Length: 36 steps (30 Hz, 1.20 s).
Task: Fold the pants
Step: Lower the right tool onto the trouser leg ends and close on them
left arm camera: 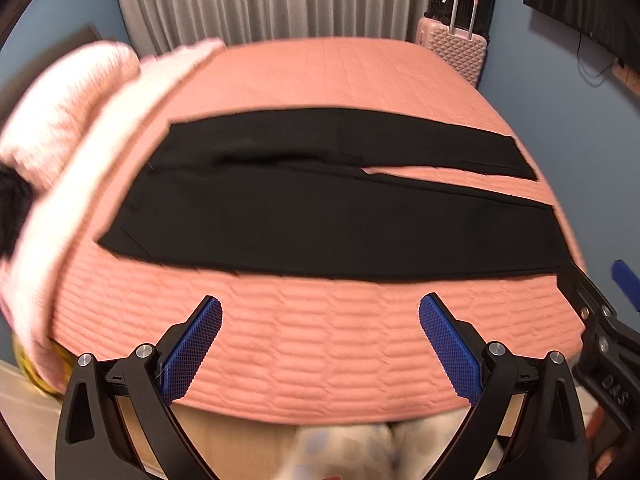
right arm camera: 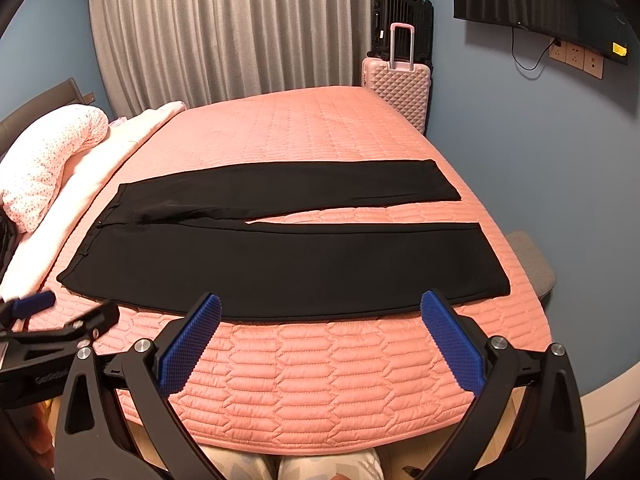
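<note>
Pants flat across bed, waistband left, hems right, legs splayed apart; thin, limp cloth, likely light and prone to sag; best pinched at near waistband corner and near hem; left tool spread, empty; right tool likewise.

black pants lie flat and unfolded on the pink quilted bed, lengthwise across it, near its front edge. waistband at left, hems at right. legs spread in a narrow v, a strip of quilt showing between them from crotch to hems. near leg lies smooth; slight wrinkle by the crotch on the far leg.
</note>
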Available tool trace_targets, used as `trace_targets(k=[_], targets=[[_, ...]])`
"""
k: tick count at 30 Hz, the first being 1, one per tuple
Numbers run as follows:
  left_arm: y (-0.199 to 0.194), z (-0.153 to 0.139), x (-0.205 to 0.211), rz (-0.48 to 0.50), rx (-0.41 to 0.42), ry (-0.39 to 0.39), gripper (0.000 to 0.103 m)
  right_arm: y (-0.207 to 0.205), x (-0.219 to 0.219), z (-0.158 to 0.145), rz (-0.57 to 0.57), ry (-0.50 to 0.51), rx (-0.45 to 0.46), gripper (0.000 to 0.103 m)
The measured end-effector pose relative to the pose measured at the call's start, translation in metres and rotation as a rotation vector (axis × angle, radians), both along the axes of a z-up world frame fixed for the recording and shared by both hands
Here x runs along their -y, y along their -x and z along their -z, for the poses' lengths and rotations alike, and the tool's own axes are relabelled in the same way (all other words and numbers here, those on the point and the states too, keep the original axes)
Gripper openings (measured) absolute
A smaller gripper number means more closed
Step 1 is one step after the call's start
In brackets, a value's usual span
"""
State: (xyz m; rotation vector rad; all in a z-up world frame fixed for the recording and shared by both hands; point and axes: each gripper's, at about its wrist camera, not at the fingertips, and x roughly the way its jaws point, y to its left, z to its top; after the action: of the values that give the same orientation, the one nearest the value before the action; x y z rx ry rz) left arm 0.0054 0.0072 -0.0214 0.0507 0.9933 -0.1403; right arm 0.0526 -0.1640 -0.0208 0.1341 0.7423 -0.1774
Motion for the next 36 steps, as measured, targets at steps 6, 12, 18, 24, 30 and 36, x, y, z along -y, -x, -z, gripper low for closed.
trace_targets(k=[6,12,18,24,30,36], targets=[[0.002,0.016,0.000,-0.022,-0.035,-0.019,0.098,-0.014,0.018,0.001,0.006,0.017,-0.002,0.098],[-0.026,0.025,0.001,-0.039,0.023,-0.064,0.096,-0.066,0.057,0.008,0.022,0.126,0.040,0.098],[-0.068,0.035,-0.002,-0.076,0.076,0.049,0.098,-0.143,0.128,0.012,0.036,0.172,0.123,0.098],[-0.115,0.063,0.026,-0.025,0.037,-0.084,0.096,-0.226,0.223,0.037,0.068,0.015,0.176,0.098],[-0.150,0.093,0.050,0.053,-0.005,-0.094,0.087,-0.321,0.299,0.094,0.045,-0.042,0.006,0.098],[-0.167,0.116,0.065,0.069,-0.071,-0.011,0.089,-0.390,0.365,0.148,-0.007,-0.218,-0.152,0.098]])
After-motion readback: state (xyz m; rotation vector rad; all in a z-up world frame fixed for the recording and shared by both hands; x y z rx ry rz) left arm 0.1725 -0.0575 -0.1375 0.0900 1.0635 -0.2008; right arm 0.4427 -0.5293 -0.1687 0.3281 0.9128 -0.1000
